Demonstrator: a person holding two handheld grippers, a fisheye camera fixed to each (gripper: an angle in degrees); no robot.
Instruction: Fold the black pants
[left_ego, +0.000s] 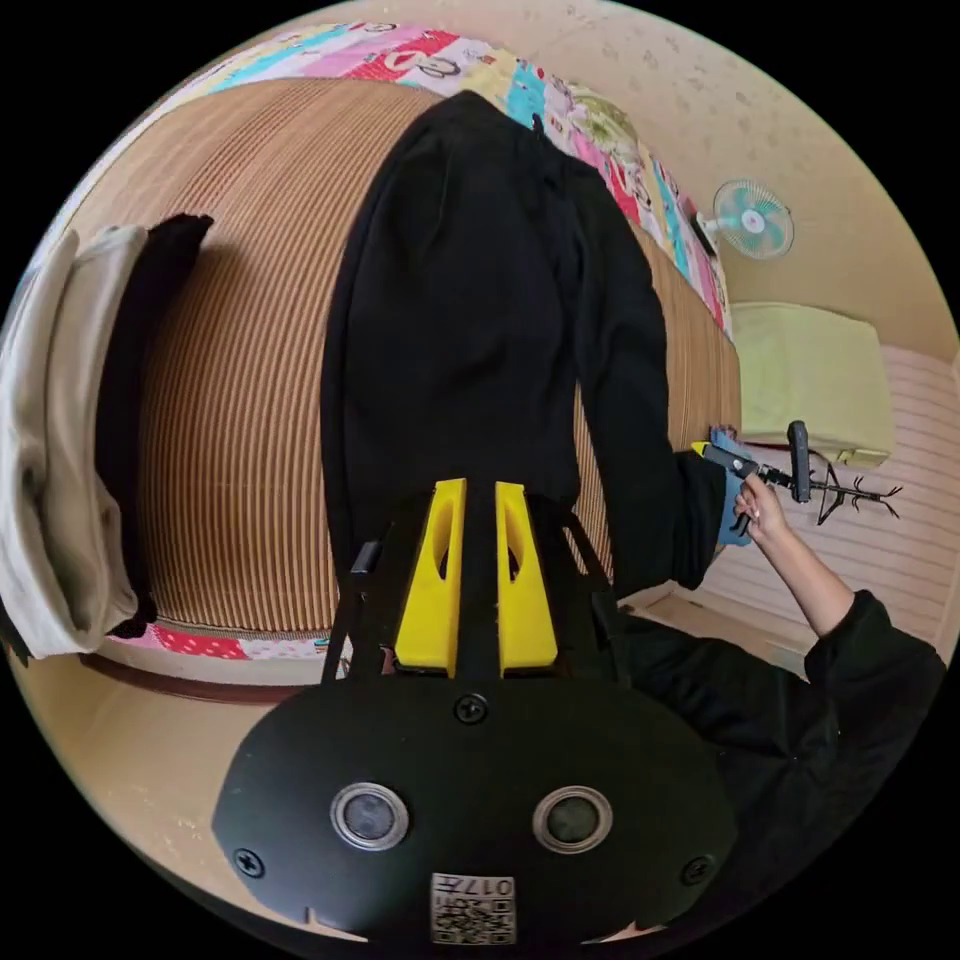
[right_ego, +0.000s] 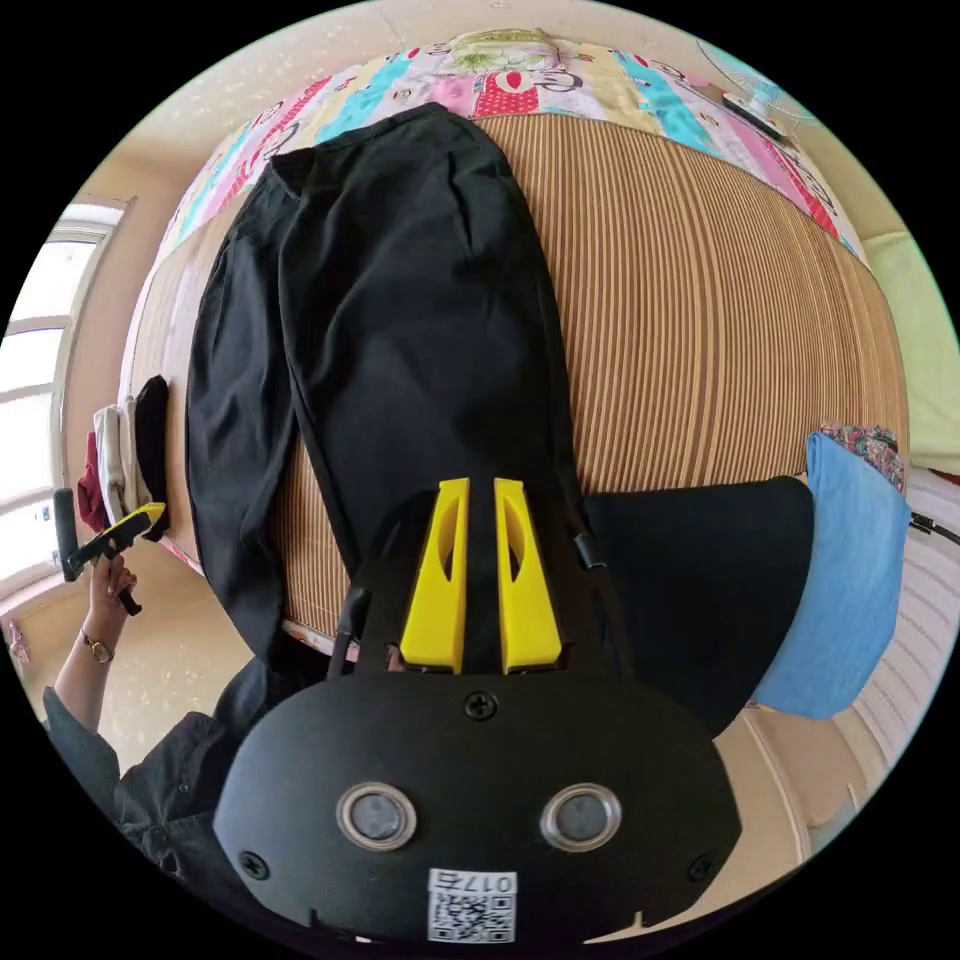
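Observation:
The black pants (left_ego: 470, 300) (right_ego: 400, 330) lie flat on a brown striped mat (left_ego: 250, 380) (right_ego: 700, 320), waistband far, both legs running toward me. In the left gripper view my left gripper (left_ego: 480, 490) hovers over the near end of one leg, jaws close together with nothing seen between them. A hand holds my right gripper (left_ego: 722, 457) beside the other leg's cuff. In the right gripper view my right gripper (right_ego: 481, 488) sits over a leg end, jaws together. My left gripper (right_ego: 118, 535) is held off the bed's edge, apart from the pants.
Folded beige and black clothes (left_ego: 70, 450) are stacked at one side of the mat. A folded black cloth (right_ego: 700, 590) and a blue one (right_ego: 850, 580) lie at the other side. A colourful quilt (left_ego: 600, 130) lies under the mat. A fan (left_ego: 752, 220) stands by the wall.

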